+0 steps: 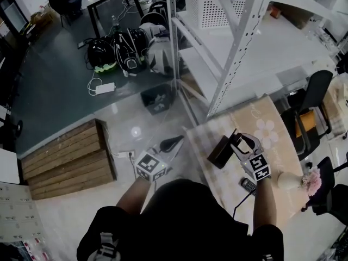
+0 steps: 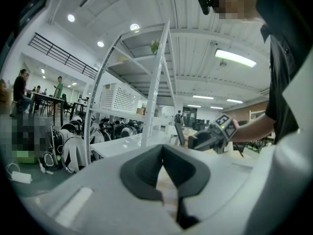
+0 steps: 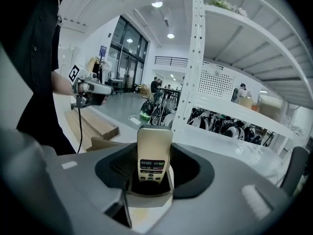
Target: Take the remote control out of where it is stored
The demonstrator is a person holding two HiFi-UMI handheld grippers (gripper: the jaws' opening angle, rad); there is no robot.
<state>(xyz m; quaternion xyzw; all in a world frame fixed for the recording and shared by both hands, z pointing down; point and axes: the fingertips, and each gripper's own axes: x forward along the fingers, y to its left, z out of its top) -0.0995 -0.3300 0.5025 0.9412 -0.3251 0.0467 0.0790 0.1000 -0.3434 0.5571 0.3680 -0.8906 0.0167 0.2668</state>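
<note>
Remote control point(image 3: 154, 148), pale gold with its buttons facing the camera, stands upright between the jaws of the right gripper point(image 1: 238, 141). Its lower end seems to sit down in a dark holder point(image 1: 220, 152). The jaws stand fairly wide, and their dark pads look to be pressed against the remote's two long sides, so I read this as a grip, not a hover. From the head view the holder is a dark box at the near edge of a pale patterned table point(image 1: 261, 121), in front of a white shelf rack point(image 1: 239, 53). The remote itself is too small to pick out there.

The left gripper point(image 2: 163, 147) hangs off to the side over the floor, well apart from the table. Its jaw tips are together with nothing between them.

The step in hand is the pull-out: the remote is gripped but, by my judgement, not yet clear of the holder. The next move calls for a straight lift along the remote's length. The grip must stay firm so the smooth casing does not slip. The holder could rise with it, and the free gripper might have to pin the box down.
</note>
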